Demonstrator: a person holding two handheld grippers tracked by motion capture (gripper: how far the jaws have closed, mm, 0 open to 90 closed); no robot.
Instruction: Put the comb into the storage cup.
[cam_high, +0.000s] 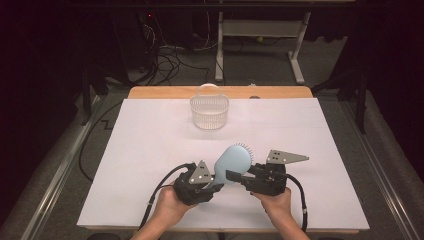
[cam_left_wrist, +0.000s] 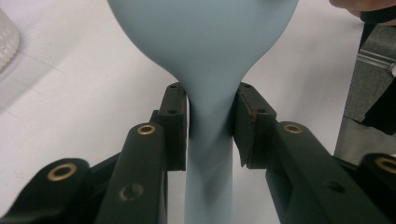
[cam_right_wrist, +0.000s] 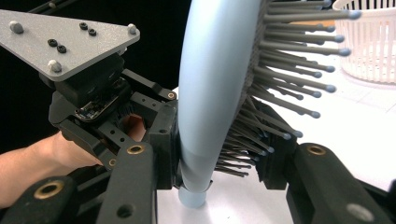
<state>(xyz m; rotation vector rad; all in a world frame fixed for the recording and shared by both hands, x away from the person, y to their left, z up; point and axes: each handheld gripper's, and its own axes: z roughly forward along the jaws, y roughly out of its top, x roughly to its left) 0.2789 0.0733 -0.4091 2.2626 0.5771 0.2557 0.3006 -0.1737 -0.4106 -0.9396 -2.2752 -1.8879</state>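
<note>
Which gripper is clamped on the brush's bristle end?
The right gripper: its jaws close over the bristles and back of the brush. The left gripper holds the smooth handle neck instead.

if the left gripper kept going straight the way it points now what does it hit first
The left gripper points toward the right gripper, along the blue hairbrush whose handle sits between its jaws. Going on, the widening brush head would probably wedge against its jaws first, with the right gripper just beyond; depth is hard to judge.

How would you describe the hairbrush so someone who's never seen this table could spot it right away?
On the white table, look at the near edge, where two hands hold black tongs. Between them is the hairbrush, well short of the white basket at the far side. It is the one pale blue thing: an oval head with bristles and a slim handle.
</note>
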